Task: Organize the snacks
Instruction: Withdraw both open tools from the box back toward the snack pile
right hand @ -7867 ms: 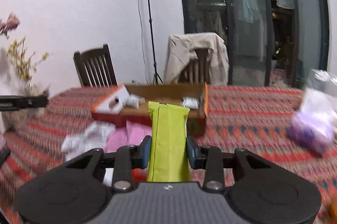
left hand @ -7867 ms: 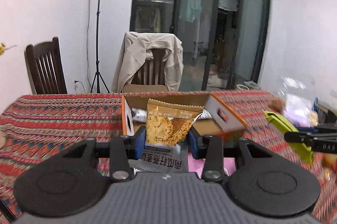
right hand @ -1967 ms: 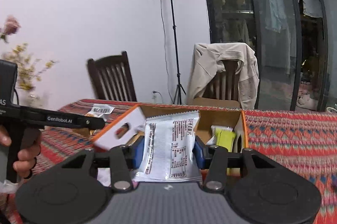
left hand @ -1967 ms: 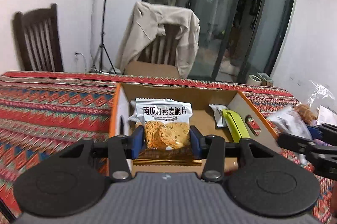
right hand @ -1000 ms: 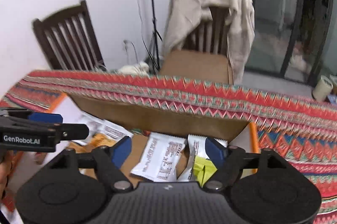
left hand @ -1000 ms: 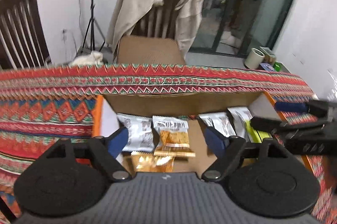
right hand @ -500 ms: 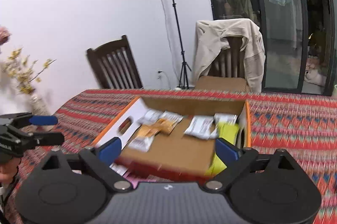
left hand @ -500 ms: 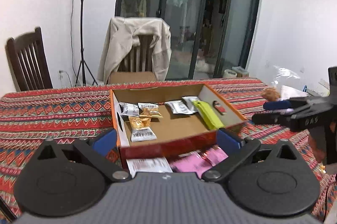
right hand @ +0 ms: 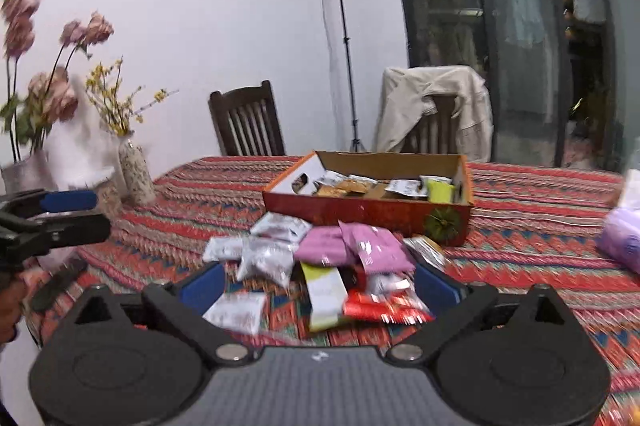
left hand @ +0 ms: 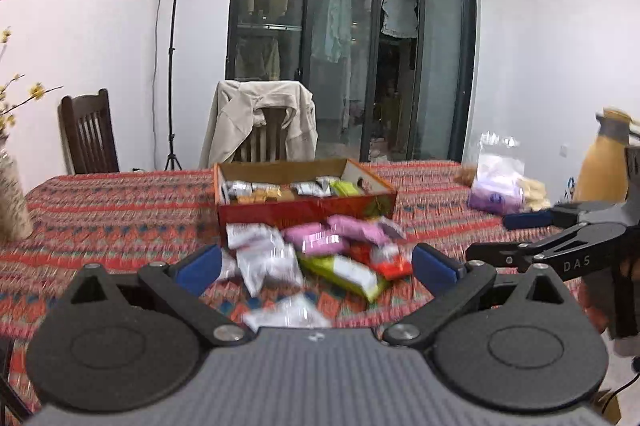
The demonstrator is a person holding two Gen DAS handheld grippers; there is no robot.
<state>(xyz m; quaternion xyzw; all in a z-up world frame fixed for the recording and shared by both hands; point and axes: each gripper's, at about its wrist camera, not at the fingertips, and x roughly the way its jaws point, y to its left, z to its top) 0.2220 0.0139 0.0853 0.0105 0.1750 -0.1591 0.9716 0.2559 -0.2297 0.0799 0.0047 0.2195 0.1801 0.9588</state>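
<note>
Both claws are seen spread wide with nothing between the blue pads; the jaws have just been opening. The left claw (left hand: 316,264) is held above the near side of the counter (left hand: 112,209), which is covered by a red patterned woven cloth; the right claw (right hand: 318,284) is held likewise, and each tool appears at the edge of the other's view, the right claw at the right of the left wrist picture (left hand: 520,238). A loose heap of small snack packets (right hand: 320,266) is noted on the cloth near the front edge, just before the claws: silver-white sachets, pink wrappers, a yellow-green bar, a red wrapper. The heap is blurred in the left wrist view (left hand: 316,258). Just behind the heap stands an open, shallow cardboard box with red-orange outer walls (right hand: 360,211), toward the middle of the counter; several packets are laid inside it, silver and orange ones at the left, a yellow-green one at the right. A clear bag with purple contents (left hand: 496,185) is seen toward the right edge, well apart from the box. Patterned vases with dried flowers (right hand: 134,167) are recorded at the left edge.
</note>
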